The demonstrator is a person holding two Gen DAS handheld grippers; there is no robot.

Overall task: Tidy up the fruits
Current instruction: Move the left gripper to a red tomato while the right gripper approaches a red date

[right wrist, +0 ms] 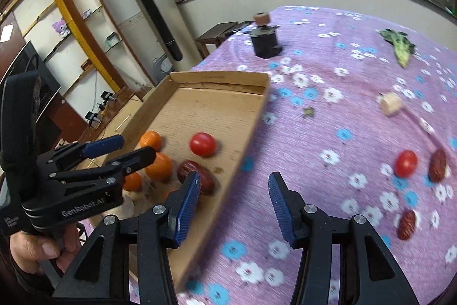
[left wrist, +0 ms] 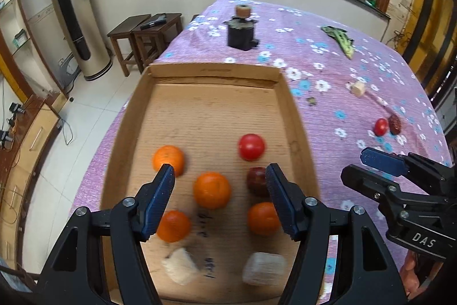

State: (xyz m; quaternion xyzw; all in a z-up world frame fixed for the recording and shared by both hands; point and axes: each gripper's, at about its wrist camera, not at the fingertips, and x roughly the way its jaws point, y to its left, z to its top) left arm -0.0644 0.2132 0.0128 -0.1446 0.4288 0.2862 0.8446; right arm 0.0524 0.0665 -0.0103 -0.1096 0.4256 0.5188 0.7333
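Observation:
A shallow cardboard tray [left wrist: 217, 76] [right wrist: 222, 79] lies on the purple flowered cloth. In it are several oranges [left wrist: 212, 190] [right wrist: 159, 167], a red tomato [left wrist: 251, 147] [right wrist: 202, 144], a dark red date [left wrist: 257, 180] [right wrist: 197, 173] and two pale blocks [left wrist: 264, 267]. My left gripper [left wrist: 220, 176] is open and empty above the oranges. My right gripper [right wrist: 232, 187] is open and empty over the cloth just right of the tray; it shows in the left wrist view [left wrist: 380, 162]. On the cloth to the right lie a small tomato [right wrist: 406, 163] [left wrist: 381, 127] and two dates [right wrist: 438, 165] [right wrist: 406, 224].
A black cylinder with a wooden spool [left wrist: 242, 30] [right wrist: 264, 40] stands at the far side of the cloth. A green leafy vegetable [left wrist: 340, 40] [right wrist: 400, 47] lies far right. A pale wooden piece [left wrist: 358, 89] [right wrist: 390, 104] lies mid right. Wooden stools [left wrist: 142, 33] stand beyond the table's left edge.

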